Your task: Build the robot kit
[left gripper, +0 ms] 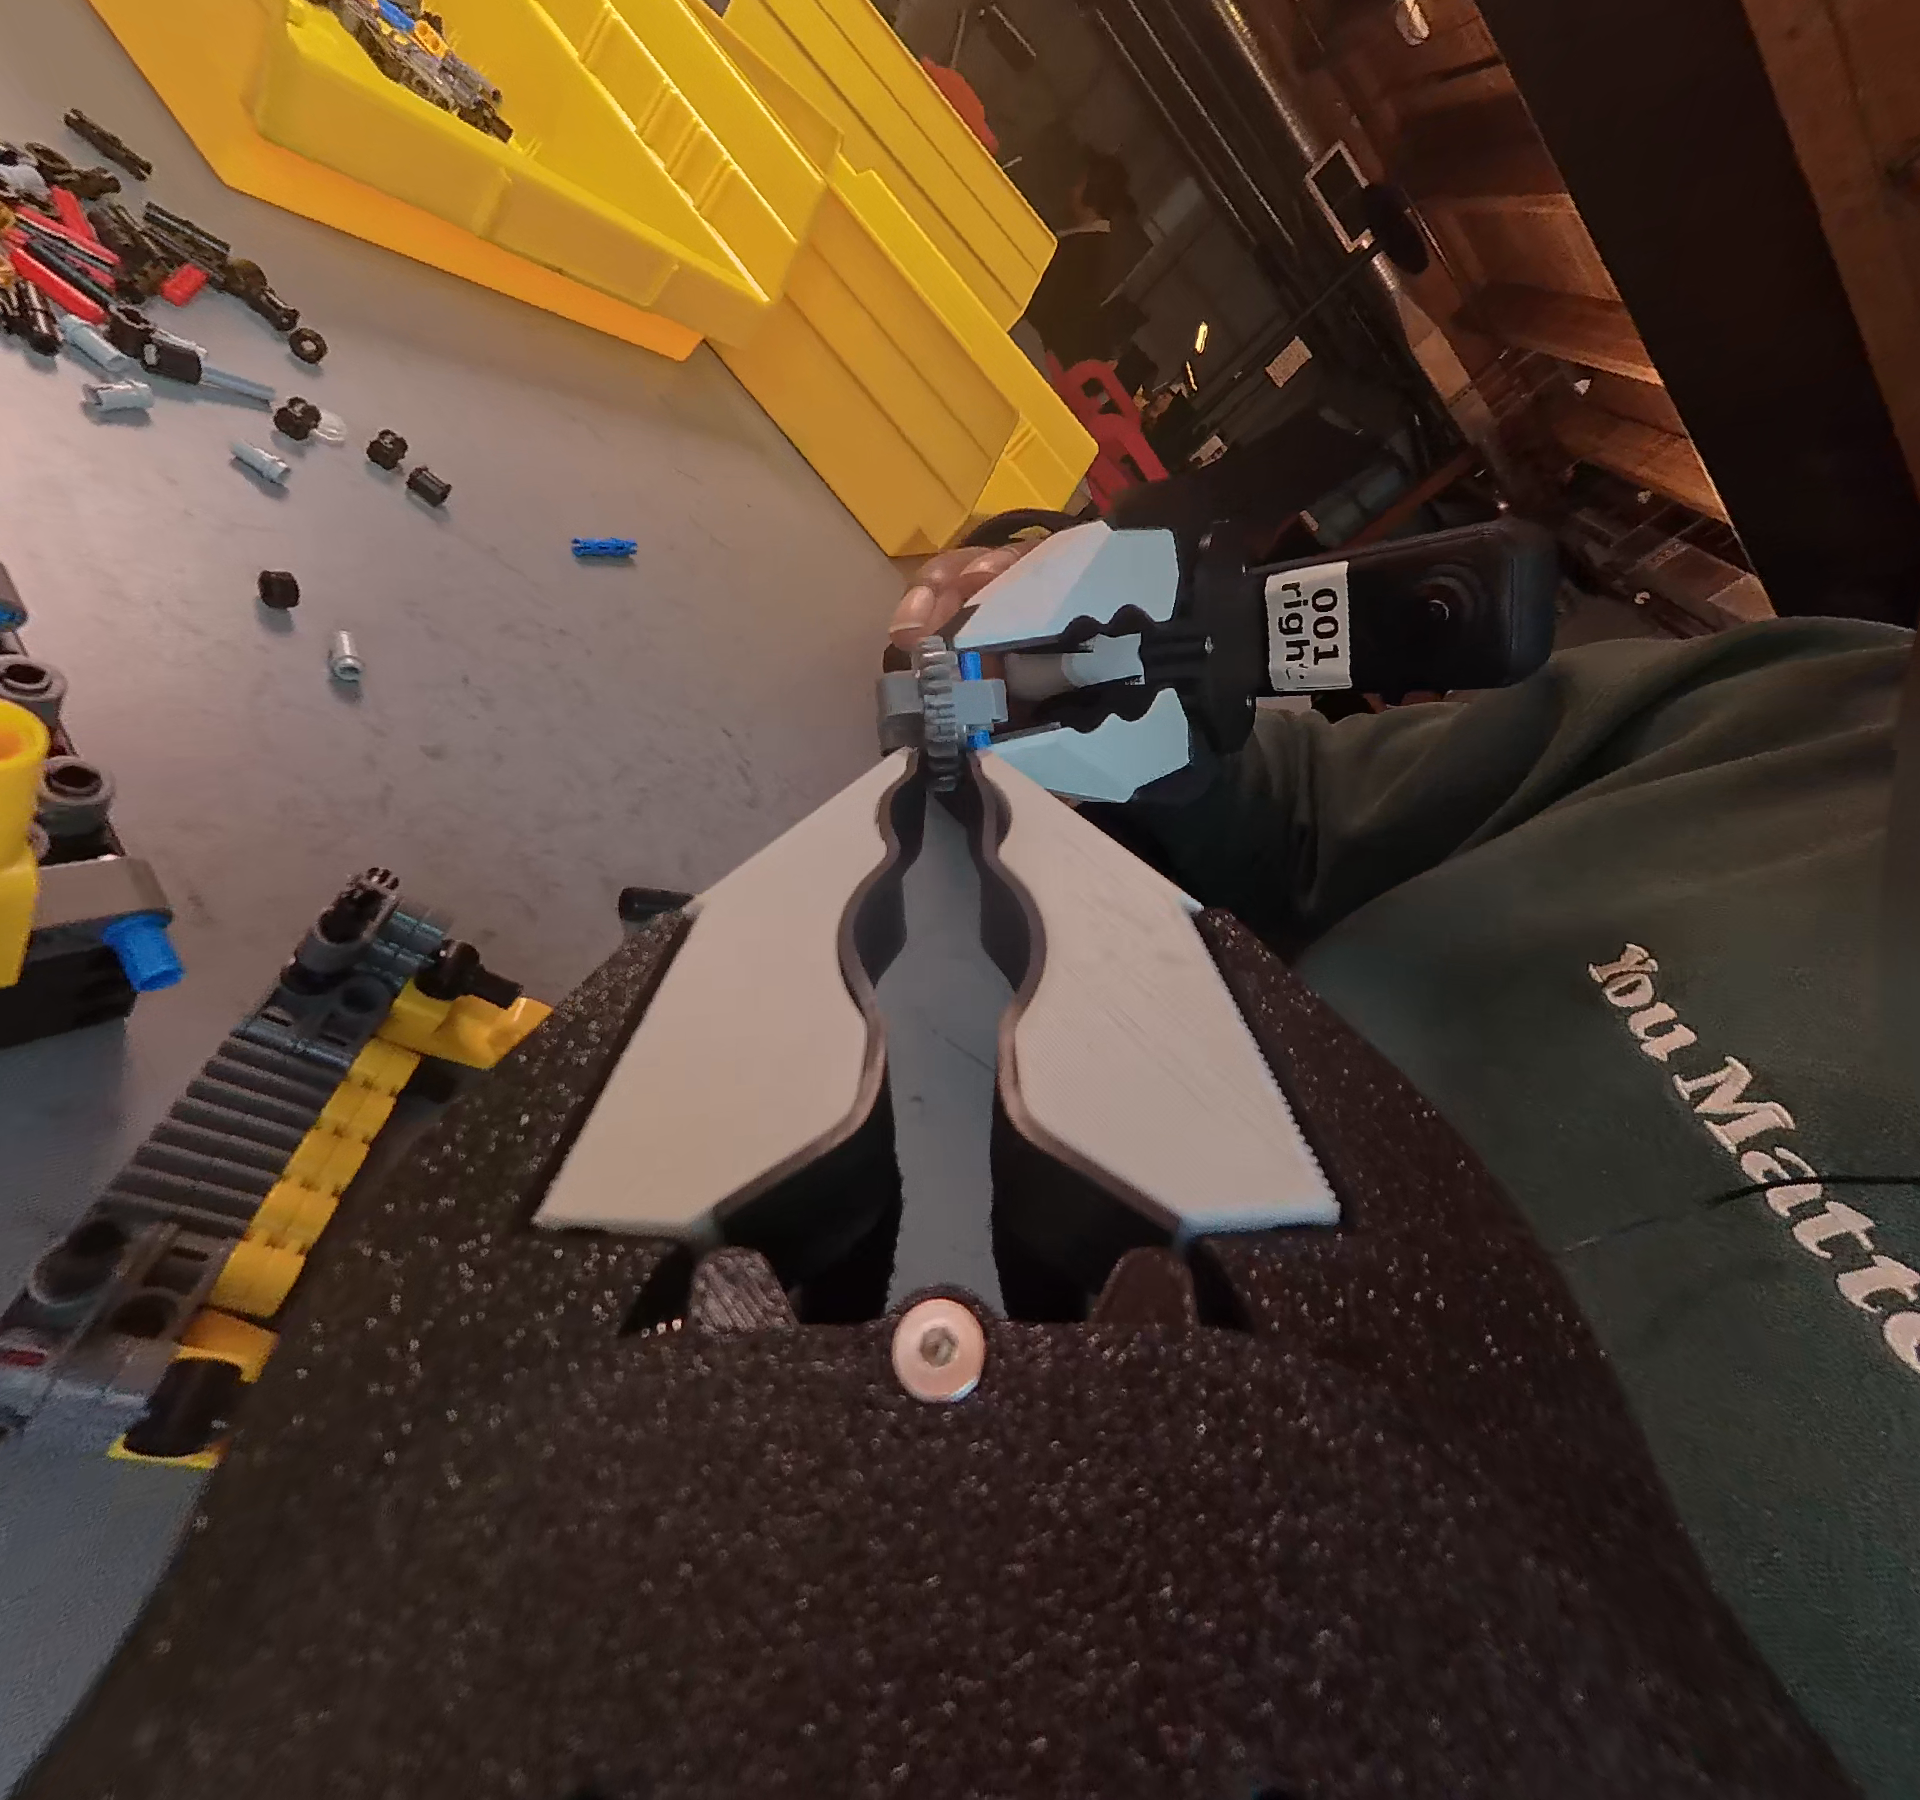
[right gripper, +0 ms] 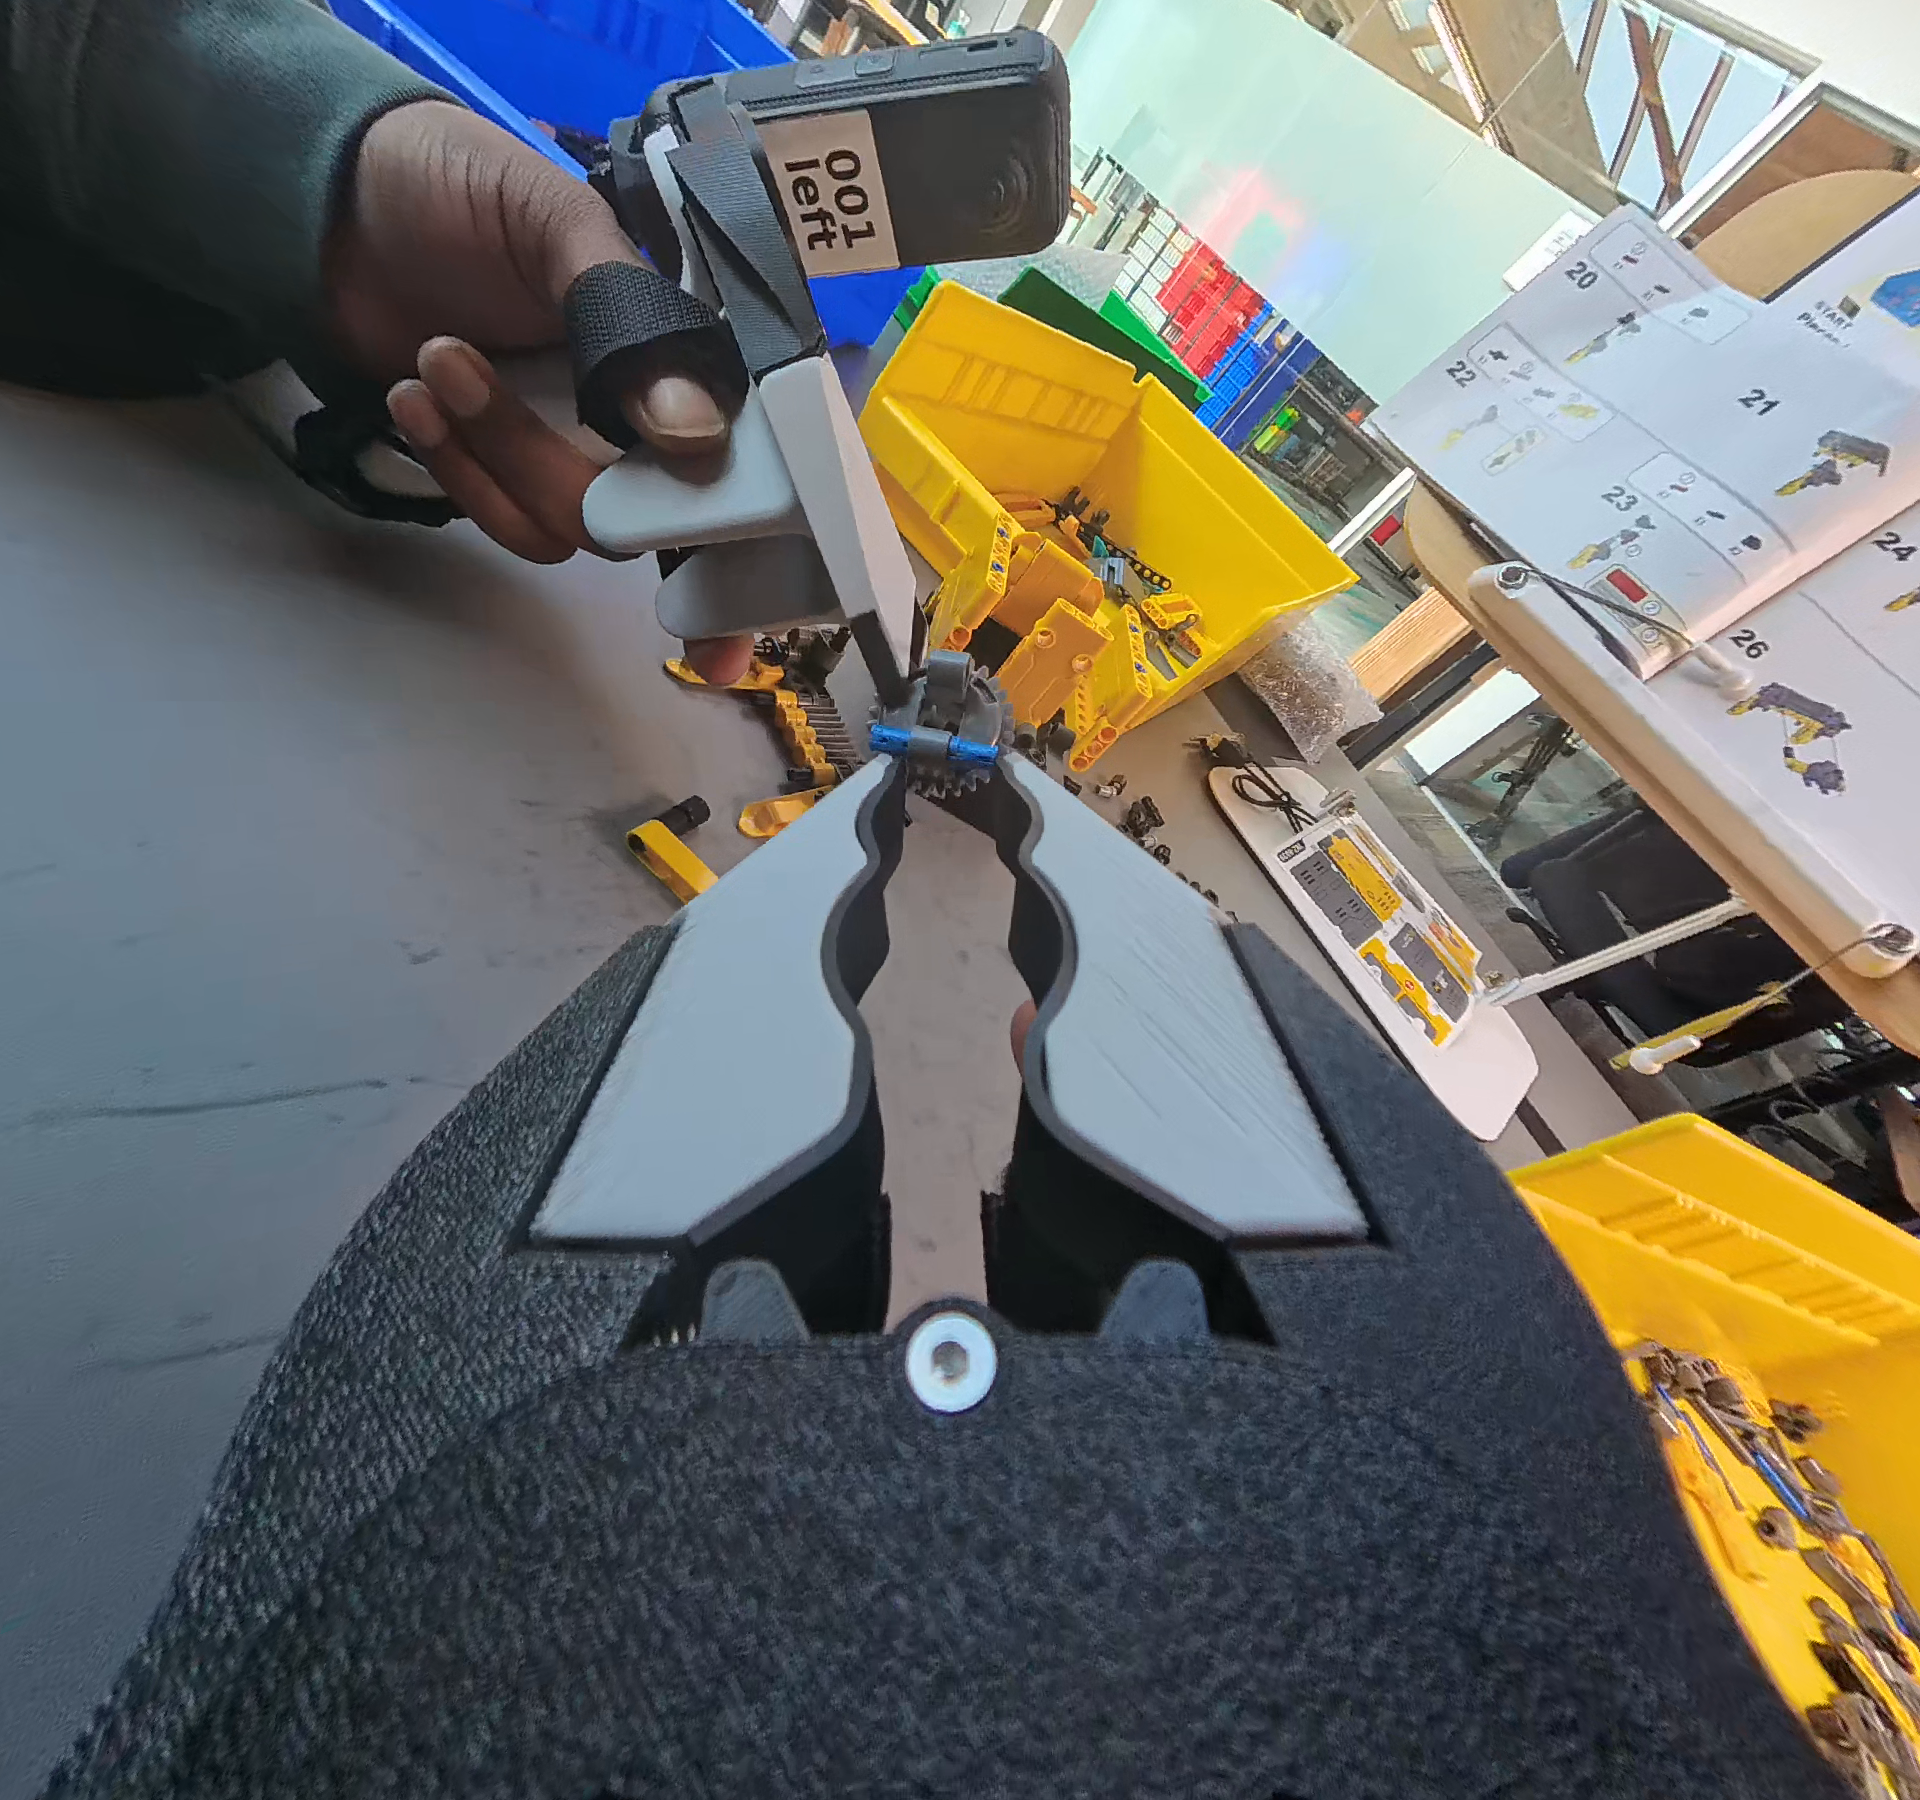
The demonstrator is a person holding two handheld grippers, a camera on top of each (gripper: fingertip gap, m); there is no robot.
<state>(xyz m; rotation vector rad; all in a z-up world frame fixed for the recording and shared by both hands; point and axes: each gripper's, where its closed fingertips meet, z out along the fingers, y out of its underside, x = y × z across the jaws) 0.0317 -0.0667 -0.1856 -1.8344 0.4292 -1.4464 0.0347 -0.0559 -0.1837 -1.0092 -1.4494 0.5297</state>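
A small grey gear assembly (left gripper: 940,711) with a dark toothed gear, grey connectors and a blue pin is held in the air above the grey table between both grippers. My left gripper (left gripper: 945,776) is shut on the gear's edge. My right gripper (left gripper: 982,696) comes in from the right, its tips closed on the two ends of the blue pin. In the right wrist view my right gripper (right gripper: 940,763) clamps the blue pin (right gripper: 930,740) lengthwise. The left gripper (right gripper: 894,685) reaches down onto the gear (right gripper: 961,701) from above, held by a hand.
Yellow bins (left gripper: 644,192) stand at the back of the table (left gripper: 520,690), and loose small parts (left gripper: 125,285) lie to the left. A grey and yellow tracked model (left gripper: 291,1075) lies near left. A yellow bin with yellow beams (right gripper: 1091,524), an instruction sheet on a stand (right gripper: 1714,524) and a bin of parts (right gripper: 1766,1438) are on the right. The grippers are tip to tip, or close to it.
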